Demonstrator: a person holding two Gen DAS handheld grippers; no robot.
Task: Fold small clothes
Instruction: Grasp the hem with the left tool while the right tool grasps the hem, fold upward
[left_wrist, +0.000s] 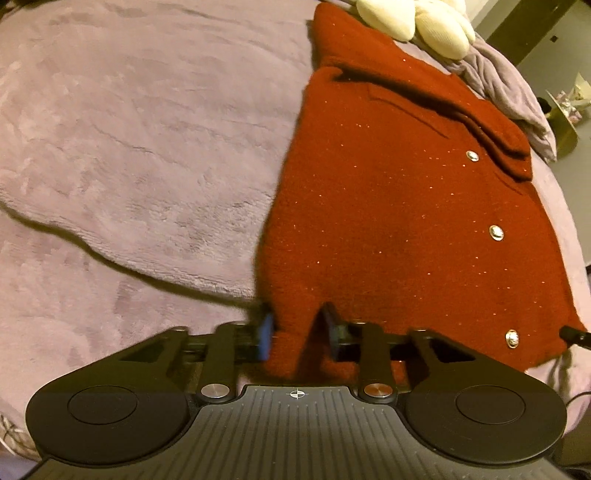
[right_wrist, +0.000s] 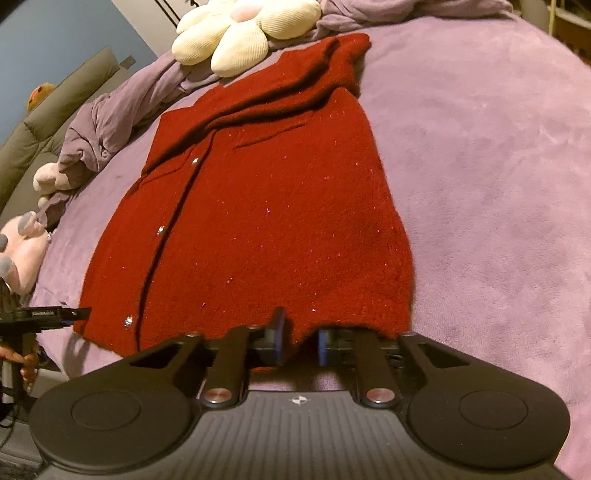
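Note:
A dark red knit cardigan with shiny round buttons lies flat on the purple blanket, hem towards me, sleeves folded across its top. My left gripper is shut on the hem near the garment's left corner, with red knit bunched between the blue pads. The right wrist view shows the same cardigan, and my right gripper is shut on the hem near its right corner. The left gripper also shows from the side at the hem's far left corner.
A cream flower-shaped cushion and a bundled purple cloth lie beyond the collar. Pink plush toys sit at the bed's left edge beside an olive cushion. A raised blanket fold runs left of the cardigan.

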